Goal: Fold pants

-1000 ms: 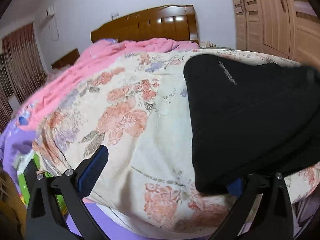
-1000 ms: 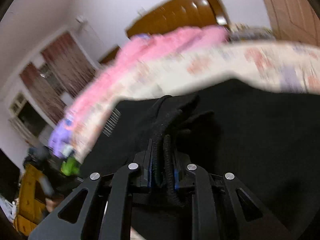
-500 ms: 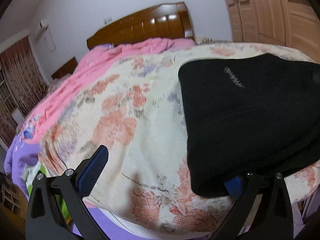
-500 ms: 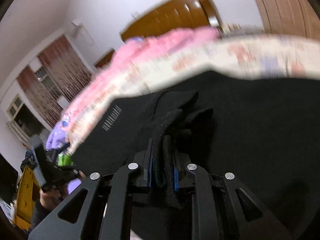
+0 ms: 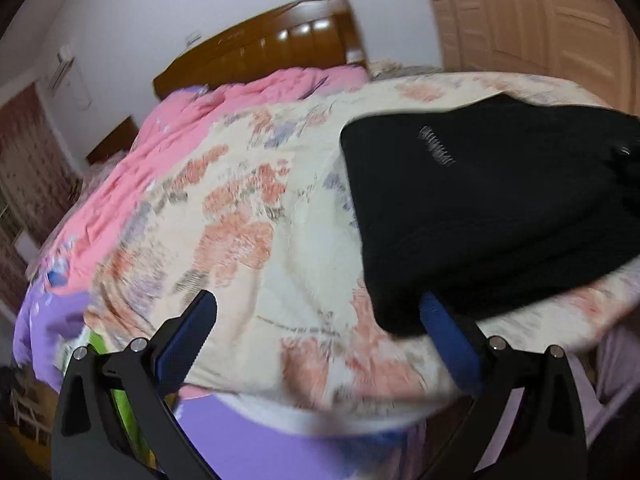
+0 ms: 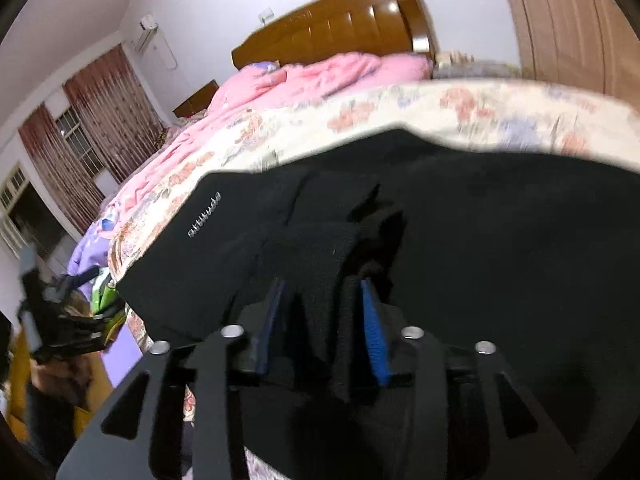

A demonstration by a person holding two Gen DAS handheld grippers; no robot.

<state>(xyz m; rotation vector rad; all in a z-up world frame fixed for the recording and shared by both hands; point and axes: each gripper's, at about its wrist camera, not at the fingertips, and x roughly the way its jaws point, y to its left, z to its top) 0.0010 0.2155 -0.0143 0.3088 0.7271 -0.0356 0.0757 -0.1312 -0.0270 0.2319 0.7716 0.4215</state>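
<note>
Black pants (image 6: 480,240) on floral quilt (image 5: 248,240)

Left gripper (image 5: 316,320) fingers wide apart; right gripper (image 6: 320,308) fingers just opening.

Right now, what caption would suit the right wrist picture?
Right gripper, jaws just opening, loosens its hold on folded black pants lying on a floral quilt.
</note>
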